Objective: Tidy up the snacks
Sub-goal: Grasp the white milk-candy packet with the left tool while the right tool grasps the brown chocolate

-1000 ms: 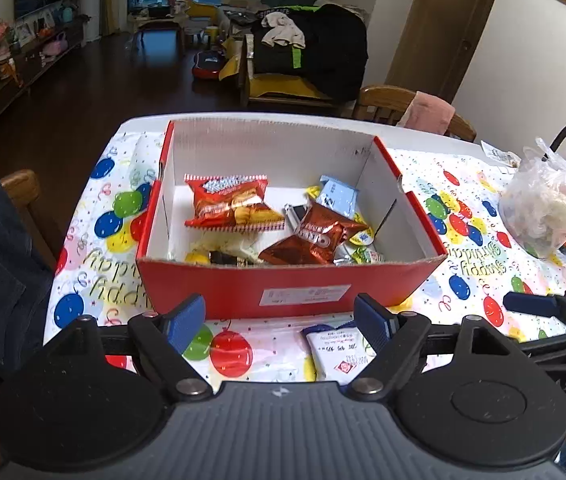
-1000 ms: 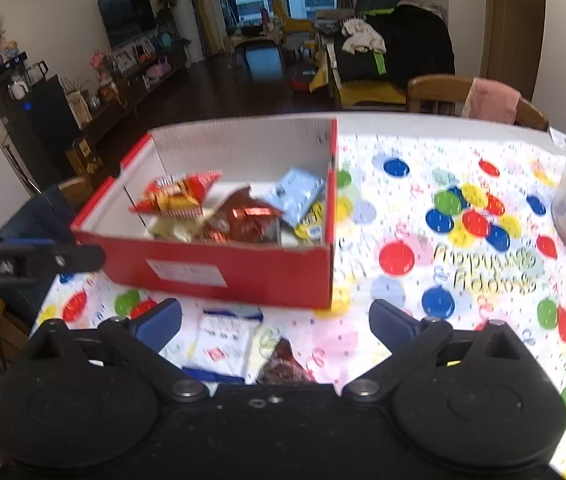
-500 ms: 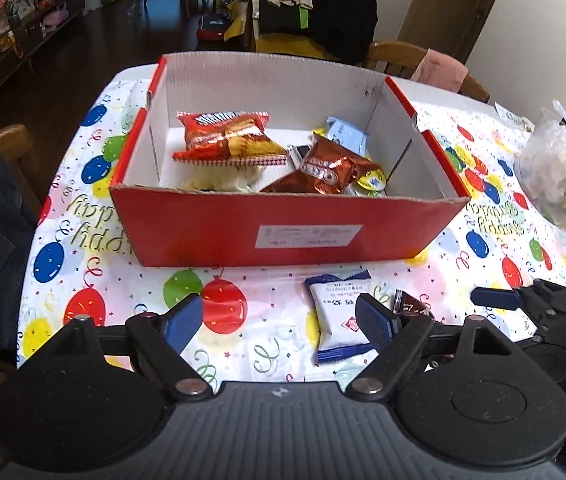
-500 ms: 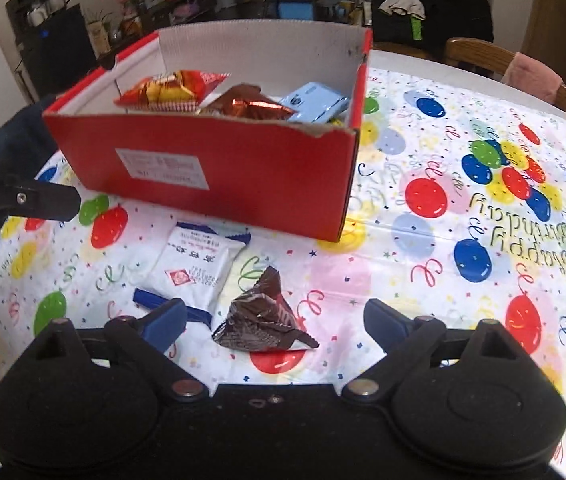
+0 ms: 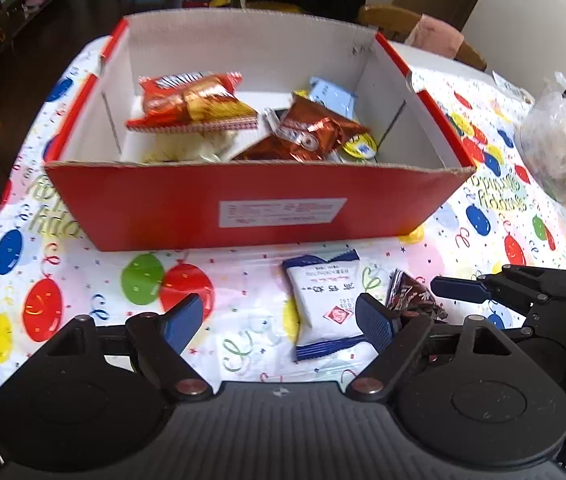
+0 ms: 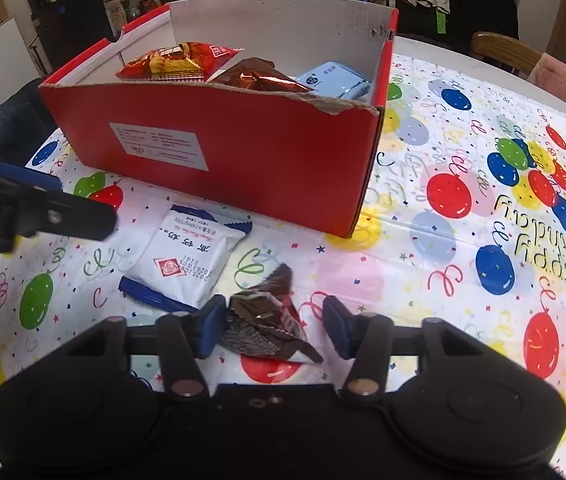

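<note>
a: two packets are lying on the table point(image 6: 423, 248), just in front of the red box point(image 6: 243, 152): a white packet point(image 6: 187, 258) with blue ends and a dark brown wrapper point(image 6: 267, 326) beside it, toward the table's near edge.

b: what is the right gripper point(image 6: 273, 326) doing?

a: it is straddling the brown wrapper. its jaws have just been closing, with the wrapper between them. one pad is touching the wrapper's side; the other is standing a little apart from it, so it is not gripping yet.

b: and the left gripper point(image 5: 281, 322)?

a: it is hanging wide and empty over the tablecloth. in the left wrist view the white packet point(image 5: 325, 304) is lying between its fingers, close by one pad, but nothing is pressing on it. the brown wrapper point(image 5: 413, 300) is showing just past that pad.

b: what is sitting in the box?

a: several snacks are piling up inside the red box point(image 5: 259, 204): an orange-red snack bag point(image 5: 191, 102) toward one end, a copper-foil packet point(image 5: 315, 132) in the middle, and a pale blue packet point(image 5: 331, 94) near the back wall. a clear plastic bag point(image 5: 559, 148) is sitting well apart, toward the table's far side edge.
</note>
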A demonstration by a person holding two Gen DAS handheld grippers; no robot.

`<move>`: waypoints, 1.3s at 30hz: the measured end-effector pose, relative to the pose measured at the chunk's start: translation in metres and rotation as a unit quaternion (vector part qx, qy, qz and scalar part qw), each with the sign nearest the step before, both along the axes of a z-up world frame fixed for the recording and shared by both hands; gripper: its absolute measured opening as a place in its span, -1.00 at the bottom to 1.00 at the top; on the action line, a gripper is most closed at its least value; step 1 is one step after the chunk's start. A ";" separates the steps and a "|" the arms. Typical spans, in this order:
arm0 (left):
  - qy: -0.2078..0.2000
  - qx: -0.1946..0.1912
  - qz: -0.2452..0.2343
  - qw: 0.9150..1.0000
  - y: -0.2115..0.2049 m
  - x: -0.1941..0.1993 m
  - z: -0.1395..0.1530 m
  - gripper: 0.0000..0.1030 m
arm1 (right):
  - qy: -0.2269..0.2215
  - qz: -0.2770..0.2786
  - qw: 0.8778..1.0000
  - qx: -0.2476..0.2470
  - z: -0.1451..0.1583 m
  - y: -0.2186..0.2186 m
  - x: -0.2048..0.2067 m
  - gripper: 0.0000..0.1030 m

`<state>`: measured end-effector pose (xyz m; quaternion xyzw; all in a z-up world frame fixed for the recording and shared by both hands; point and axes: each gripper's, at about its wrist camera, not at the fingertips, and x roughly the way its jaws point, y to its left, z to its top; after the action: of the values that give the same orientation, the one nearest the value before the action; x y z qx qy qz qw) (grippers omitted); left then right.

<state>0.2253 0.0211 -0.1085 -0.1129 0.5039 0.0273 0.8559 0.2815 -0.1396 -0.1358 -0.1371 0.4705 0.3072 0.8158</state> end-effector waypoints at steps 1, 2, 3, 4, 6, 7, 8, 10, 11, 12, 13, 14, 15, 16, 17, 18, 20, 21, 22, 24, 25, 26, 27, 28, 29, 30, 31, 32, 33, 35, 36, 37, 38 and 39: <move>0.006 -0.002 -0.003 1.000 -0.003 0.003 -0.003 0.62 | 0.001 0.002 1.000 0.000 0.000 0.000 0.000 -0.16; 0.011 -0.002 -0.005 1.000 -0.005 0.006 -0.006 0.62 | 0.003 0.003 1.000 -0.001 -0.001 0.000 0.001 -0.29; 0.016 -0.002 -0.007 1.000 -0.007 0.009 -0.008 0.62 | 0.005 0.004 1.000 -0.002 -0.001 0.000 0.001 -0.32; 0.020 -0.002 -0.009 1.000 -0.010 0.012 -0.011 0.62 | 0.005 0.005 1.000 -0.001 -0.001 -0.001 0.000 -0.36; 0.026 -0.001 -0.016 1.000 -0.016 0.016 -0.016 0.62 | 0.005 0.007 1.000 0.003 0.001 -0.003 -0.001 -0.42; 0.029 0.002 -0.018 0.999 -0.020 0.018 -0.018 0.62 | 0.004 0.007 1.000 0.005 0.002 -0.005 -0.001 -0.43; 0.032 0.005 -0.020 0.999 -0.023 0.020 -0.021 0.62 | 0.002 0.006 1.000 0.005 0.002 -0.006 -0.001 -0.44; 0.036 0.014 -0.022 0.999 -0.028 0.025 -0.026 0.62 | -0.003 0.003 1.000 0.003 0.004 -0.009 -0.002 -0.45; 0.038 0.018 -0.022 0.999 -0.031 0.027 -0.029 0.62 | -0.002 0.000 1.000 0.006 0.005 -0.011 -0.002 -0.45; 0.040 0.021 -0.022 0.999 -0.033 0.029 -0.031 0.62 | 0.000 -0.002 1.000 0.009 0.006 -0.013 -0.002 -0.45; 0.042 0.022 -0.023 0.999 -0.035 0.031 -0.033 0.62 | 0.000 -0.005 1.000 0.011 0.007 -0.015 -0.002 -0.45; 0.044 0.023 -0.022 0.999 -0.036 0.032 -0.036 0.62 | 0.000 -0.007 1.000 0.012 0.007 -0.017 -0.002 -0.45; 0.046 0.023 -0.023 0.998 -0.037 0.034 -0.037 0.61 | 0.000 -0.010 1.000 0.014 0.008 -0.018 -0.002 -0.45; 0.050 0.022 -0.026 0.998 -0.039 0.035 -0.040 0.61 | 0.001 -0.011 1.000 0.015 0.008 -0.019 -0.003 -0.45; 0.051 0.023 -0.028 0.998 -0.040 0.036 -0.041 0.61 | 0.003 -0.013 1.000 0.018 0.009 -0.020 -0.003 -0.45; 0.053 0.025 -0.030 0.998 -0.042 0.037 -0.042 0.60 | 0.003 -0.014 1.000 0.019 0.009 -0.021 -0.003 -0.45; 0.055 0.027 -0.034 0.998 -0.044 0.039 -0.045 0.54 | 0.004 -0.016 1.000 0.022 0.010 -0.022 -0.004 -0.45; 0.054 0.031 -0.035 0.997 -0.046 0.039 -0.045 0.51 | 0.004 -0.017 1.000 0.023 0.010 -0.023 -0.004 -0.45; 0.053 0.036 -0.038 0.997 -0.048 0.040 -0.046 0.50 | 0.004 -0.018 1.000 0.024 0.010 -0.023 -0.004 -0.45; 0.050 0.038 -0.040 0.997 -0.050 0.041 -0.045 0.32 | 0.005 -0.021 0.999 0.027 0.011 -0.023 -0.005 -0.45; 0.048 0.040 -0.040 0.997 -0.050 0.040 -0.045 0.28 | 0.004 -0.021 0.999 0.028 0.011 -0.024 -0.005 -0.45; 0.047 0.041 -0.041 0.997 -0.050 0.040 -0.045 0.19 | 0.003 -0.022 0.999 0.028 0.011 -0.024 -0.005 -0.45; 0.045 0.043 -0.042 0.997 -0.051 0.039 -0.044 0.09 | 0.003 -0.024 0.999 0.027 0.012 -0.024 -0.005 -0.45; 0.044 0.048 -0.044 0.997 -0.052 0.038 -0.044 0.05 | 0.003 -0.025 0.999 0.028 0.012 -0.024 -0.005 -0.45; 0.044 0.048 -0.046 0.997 -0.052 0.038 -0.044 0.01 | 0.003 -0.027 0.999 0.028 0.012 -0.024 -0.005 -0.46; 0.043 0.046 -0.046 0.997 -0.051 0.037 -0.043 -0.02 | 0.002 -0.028 0.999 0.028 0.013 -0.024 -0.006 -0.46; 0.043 0.043 -0.047 0.997 -0.051 0.036 -0.044 -0.03 | 0.001 -0.030 0.999 0.029 0.013 -0.023 -0.007 -0.46; 0.043 0.040 -0.047 0.997 -0.050 0.035 -0.044 -0.05 | 0.000 -0.032 0.999 0.030 0.014 -0.023 -0.007 -0.46; 0.044 0.035 -0.046 0.997 -0.048 0.034 -0.044 -0.06 | -0.001 -0.034 0.999 0.031 0.015 -0.023 -0.008 -0.46; 0.046 0.025 -0.042 0.998 -0.044 0.031 -0.044 -0.06 | -0.003 -0.038 0.999 0.034 0.017 -0.023 -0.009 -0.46; 0.047 0.023 -0.039 0.998 -0.042 0.028 -0.044 -0.07 | -0.004 -0.041 0.999 0.035 0.019 -0.023 -0.010 -0.46; 0.047 0.021 -0.036 0.998 -0.040 0.026 -0.043 -0.07 | -0.004 -0.044 0.998 0.037 0.020 -0.023 -0.010 -0.46; 0.047 0.018 -0.034 0.998 -0.037 0.023 -0.043 -0.07 | -0.004 -0.047 0.998 0.039 0.021 -0.023 -0.011 -0.46; 0.046 0.014 -0.032 0.998 -0.035 0.020 -0.041 -0.07 | -0.004 -0.050 0.998 0.041 0.022 -0.024 -0.011 -0.46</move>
<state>0.2453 -0.0137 -0.1498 -0.0832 0.5455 0.0121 0.8339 0.2701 -0.1639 -0.1143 -0.0811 0.4609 0.2841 0.8368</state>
